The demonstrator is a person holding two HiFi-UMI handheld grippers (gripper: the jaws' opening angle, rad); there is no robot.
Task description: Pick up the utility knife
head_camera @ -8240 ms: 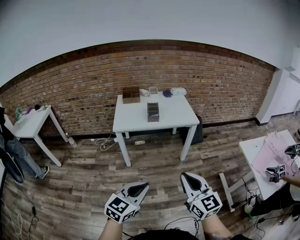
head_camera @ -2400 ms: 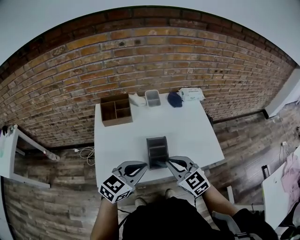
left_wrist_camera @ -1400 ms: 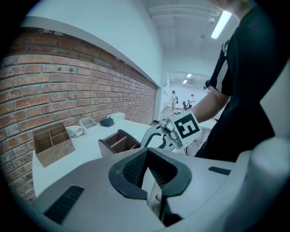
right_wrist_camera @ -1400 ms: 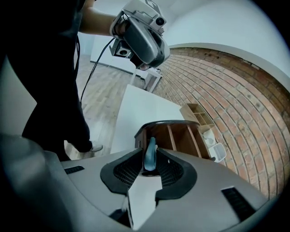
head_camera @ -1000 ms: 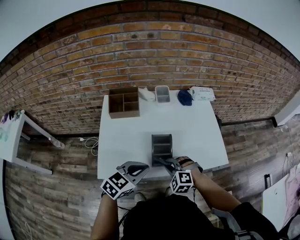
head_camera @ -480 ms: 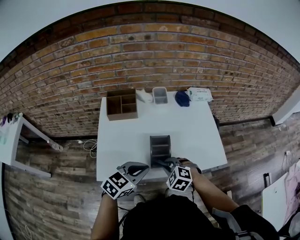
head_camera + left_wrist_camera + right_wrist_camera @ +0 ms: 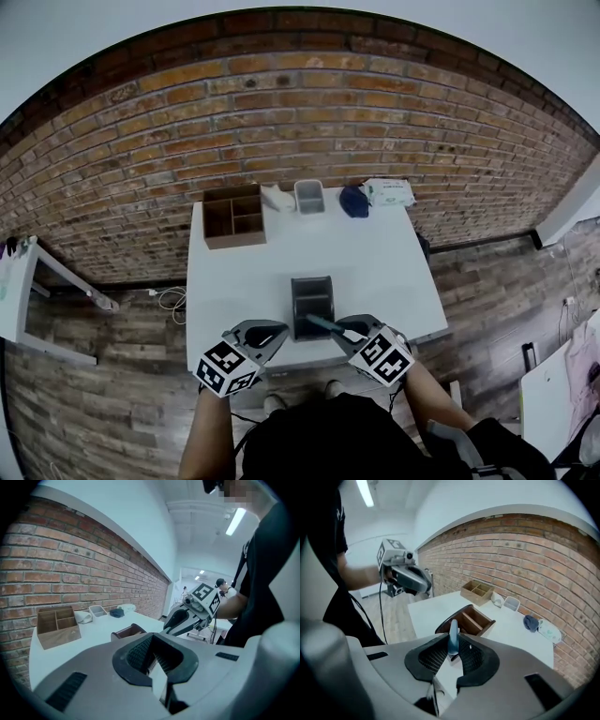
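In the head view, the teal utility knife (image 7: pixel 321 324) sticks out of my right gripper (image 7: pixel 343 327), just above the near end of the dark desk organizer (image 7: pixel 311 295) on the white table (image 7: pixel 244 272). The right gripper view has the knife (image 7: pixel 453 630) upright between the jaws of my right gripper (image 7: pixel 453 645), which is shut on it, with the organizer (image 7: pixel 471 619) beyond. My left gripper (image 7: pixel 270 330) hovers at the table's near edge, left of the organizer. In its own view my left gripper (image 7: pixel 153 636) has its jaws together and holds nothing.
Along the table's far edge by the brick wall stand a wooden divided box (image 7: pixel 233 215), a small clear bin (image 7: pixel 308 196), a dark blue cloth (image 7: pixel 353 201) and a white wipes pack (image 7: pixel 389 192). Another white table (image 7: pixel 14 281) stands at far left.
My right gripper has come up and back out of the organizer's near end with the knife in its jaws. The left gripper has barely moved.
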